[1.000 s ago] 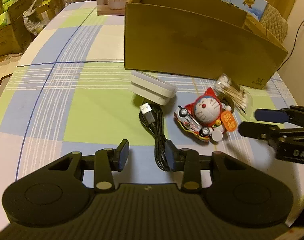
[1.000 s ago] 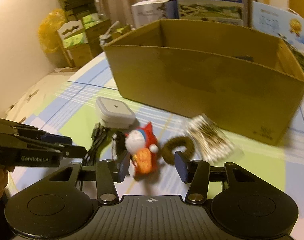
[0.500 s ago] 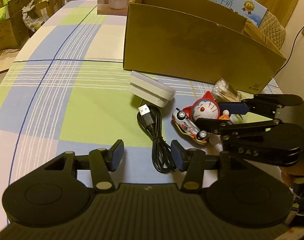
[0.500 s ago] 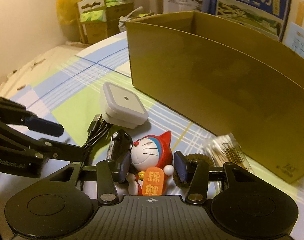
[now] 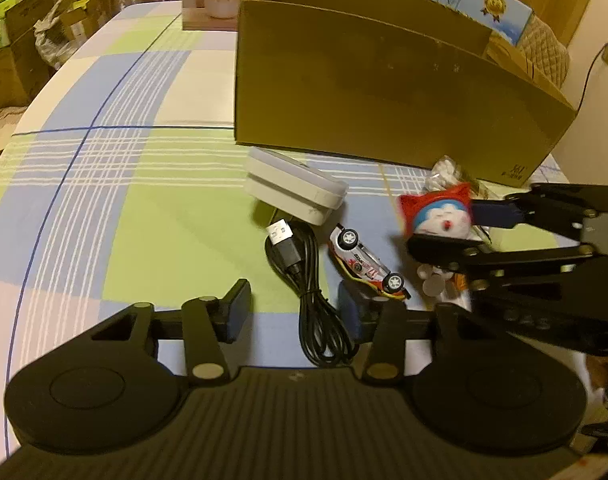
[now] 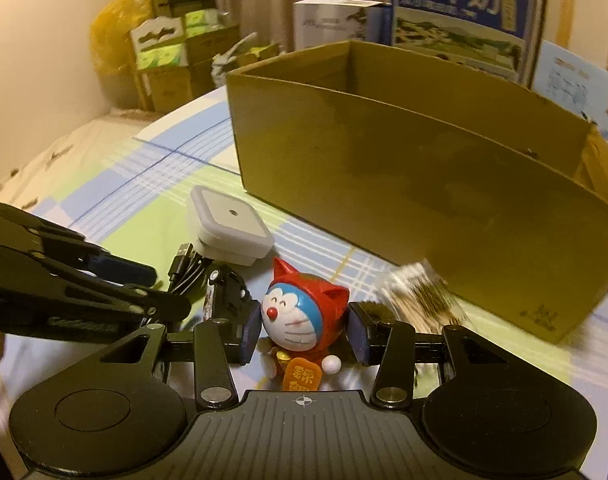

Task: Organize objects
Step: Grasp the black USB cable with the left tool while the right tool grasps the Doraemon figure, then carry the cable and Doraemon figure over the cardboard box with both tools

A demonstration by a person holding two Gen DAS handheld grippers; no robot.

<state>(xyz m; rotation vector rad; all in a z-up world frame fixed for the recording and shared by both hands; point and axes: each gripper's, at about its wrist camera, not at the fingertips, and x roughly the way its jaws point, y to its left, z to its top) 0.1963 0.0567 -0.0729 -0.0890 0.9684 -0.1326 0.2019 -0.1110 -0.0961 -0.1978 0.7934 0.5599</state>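
Black rubbery USB cable (image 5: 308, 280) coiled between the closing left gripper (image 5: 294, 310) pads, not yet pinched. Beside it, glossy toy car (image 5: 366, 262) and square white plastic night light (image 5: 294, 192). Further right, smooth round Doraemon figurine (image 6: 302, 316) framed by the narrowing right gripper (image 6: 304, 334), barely gripped. Cardboard box (image 6: 424, 184) behind; everything seemingly left to pack.

Left gripper (image 5: 294, 308) and right gripper (image 6: 304, 334) both angled downward side by side, jaws closing (neither fully shut).
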